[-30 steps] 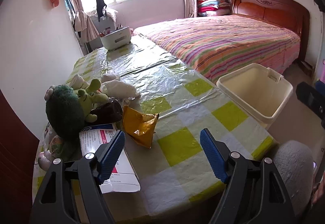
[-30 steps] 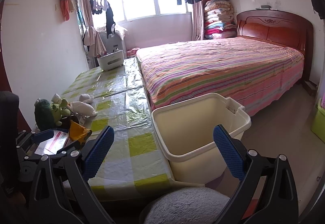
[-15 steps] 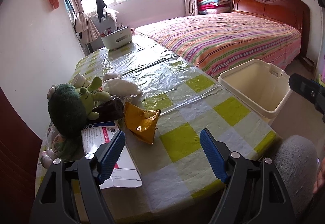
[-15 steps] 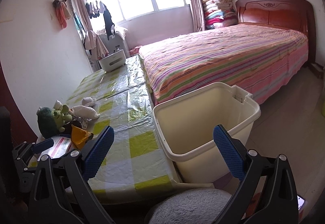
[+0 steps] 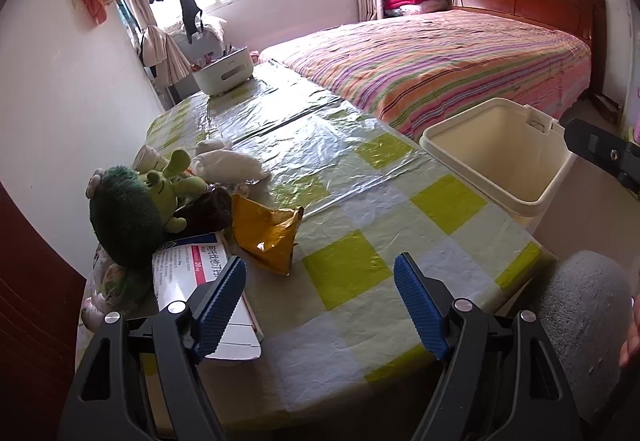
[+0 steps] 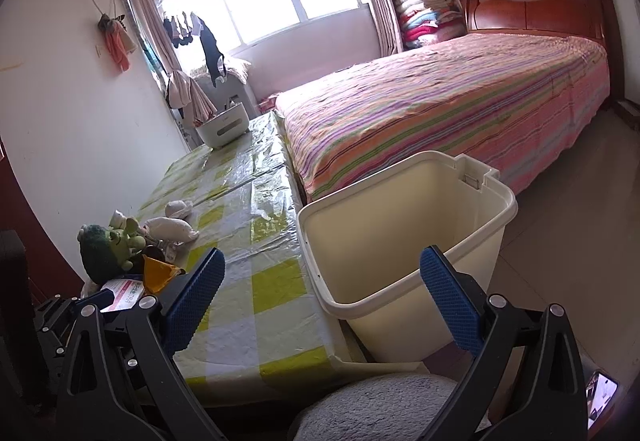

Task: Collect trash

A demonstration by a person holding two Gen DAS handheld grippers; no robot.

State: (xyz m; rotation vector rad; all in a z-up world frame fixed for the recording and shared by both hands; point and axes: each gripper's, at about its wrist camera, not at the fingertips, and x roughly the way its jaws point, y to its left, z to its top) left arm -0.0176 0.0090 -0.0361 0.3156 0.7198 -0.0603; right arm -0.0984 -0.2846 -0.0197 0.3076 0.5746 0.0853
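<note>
Since a second ago the right gripper [image 6: 322, 287] has swung toward the cream bin [image 6: 404, 237], which now fills the centre of its view, and its black frame has come into the right edge of the left wrist view, above the bin [image 5: 496, 157]; the left gripper [image 5: 320, 293] has barely shifted over the counter [image 5: 360, 201]

At the left of the left wrist view a green plush toy [image 5: 132, 209] sits by the wall side of the counter, touching a dark brown packet [image 5: 208, 211]. Below it, lower left, a white and pink medicine box [image 5: 192, 265] lies flat, partly behind the left blue pad. Just right of the box a crumpled yellow snack wrapper [image 5: 266, 235] rests on the checked plastic cloth, ahead of the left gripper's jaws, which stand wide apart with nothing between them. Above, white crumpled wrapping [image 5: 228, 165] lies near the toy. At the far end sits a white tub [image 5: 224, 71]. To the right, the striped bed [image 5: 440, 57] runs beside the counter, and the bin stands on the floor at the counter's right edge. The right gripper's jaws are likewise wide apart, holding nothing
</note>
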